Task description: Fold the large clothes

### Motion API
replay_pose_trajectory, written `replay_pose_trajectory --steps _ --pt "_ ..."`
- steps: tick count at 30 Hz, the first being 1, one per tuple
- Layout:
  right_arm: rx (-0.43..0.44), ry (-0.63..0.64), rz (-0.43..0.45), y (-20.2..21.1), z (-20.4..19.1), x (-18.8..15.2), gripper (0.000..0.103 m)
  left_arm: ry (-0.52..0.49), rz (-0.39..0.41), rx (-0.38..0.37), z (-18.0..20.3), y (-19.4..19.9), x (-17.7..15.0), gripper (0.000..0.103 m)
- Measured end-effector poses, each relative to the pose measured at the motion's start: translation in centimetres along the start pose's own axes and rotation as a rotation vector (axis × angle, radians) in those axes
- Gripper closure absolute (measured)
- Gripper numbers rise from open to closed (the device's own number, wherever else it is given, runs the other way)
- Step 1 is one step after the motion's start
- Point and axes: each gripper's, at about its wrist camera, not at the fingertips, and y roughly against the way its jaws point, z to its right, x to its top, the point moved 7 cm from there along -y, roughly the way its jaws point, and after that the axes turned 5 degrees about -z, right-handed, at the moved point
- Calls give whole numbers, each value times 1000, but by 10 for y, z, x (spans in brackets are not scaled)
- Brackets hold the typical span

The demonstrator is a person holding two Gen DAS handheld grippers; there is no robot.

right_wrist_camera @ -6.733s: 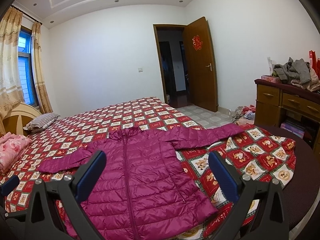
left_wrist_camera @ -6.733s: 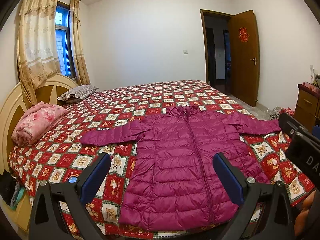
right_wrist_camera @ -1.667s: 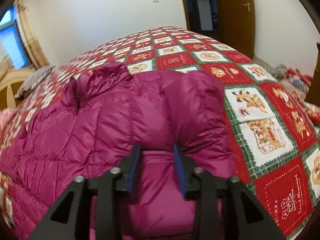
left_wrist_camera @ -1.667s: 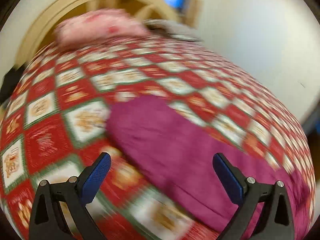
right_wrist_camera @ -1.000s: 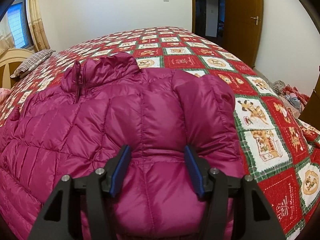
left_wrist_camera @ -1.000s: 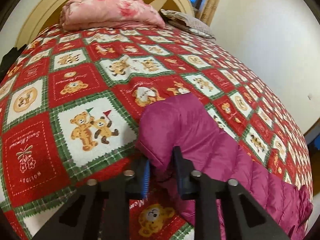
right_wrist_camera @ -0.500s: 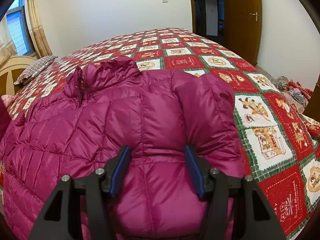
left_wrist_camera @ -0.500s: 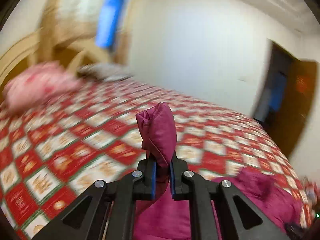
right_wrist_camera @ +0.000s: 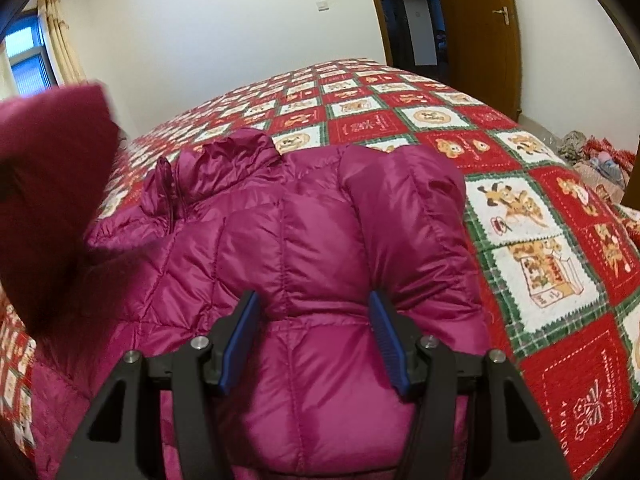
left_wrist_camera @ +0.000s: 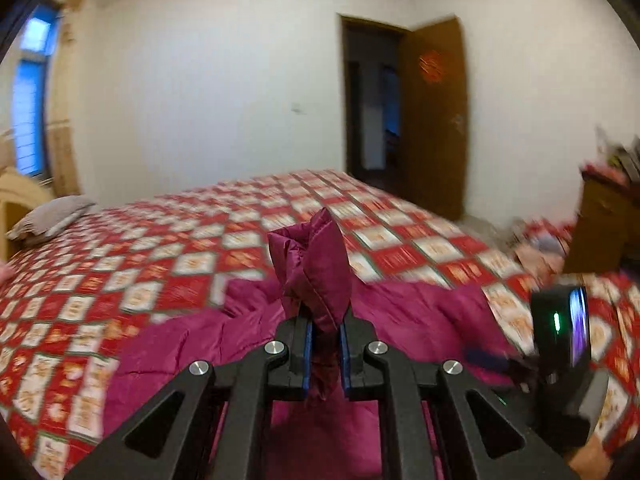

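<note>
My left gripper (left_wrist_camera: 325,344) clenches the puffy magenta jacket's (right_wrist_camera: 304,248) sleeve cuff (left_wrist_camera: 316,264), lifted; my right gripper (right_wrist_camera: 314,344) gapes astride its glossy quilted folded sleeve.

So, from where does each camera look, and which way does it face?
Left wrist: on the left tool, facing the far wall and door; its tool pinches the jacket sleeve.
Right wrist: on the right tool, looking down at the purple jacket; its fingers straddle the folded sleeve.
Shared: jacket, patterned bedspread, door.
</note>
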Motion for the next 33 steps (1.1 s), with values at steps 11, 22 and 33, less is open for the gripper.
replay_pose_trajectory --steps 11,22,33 --pt "44 -37 8 1 3 0 44 -9 -272 -167 45 -36 -70 47" --pt "10 -39 40 25 3 3 42 -22 -248 -183 22 24 -83 28" --pt "6 104 -79 10 -69 -1 72 138 -153 132 -115 34 -22 27"
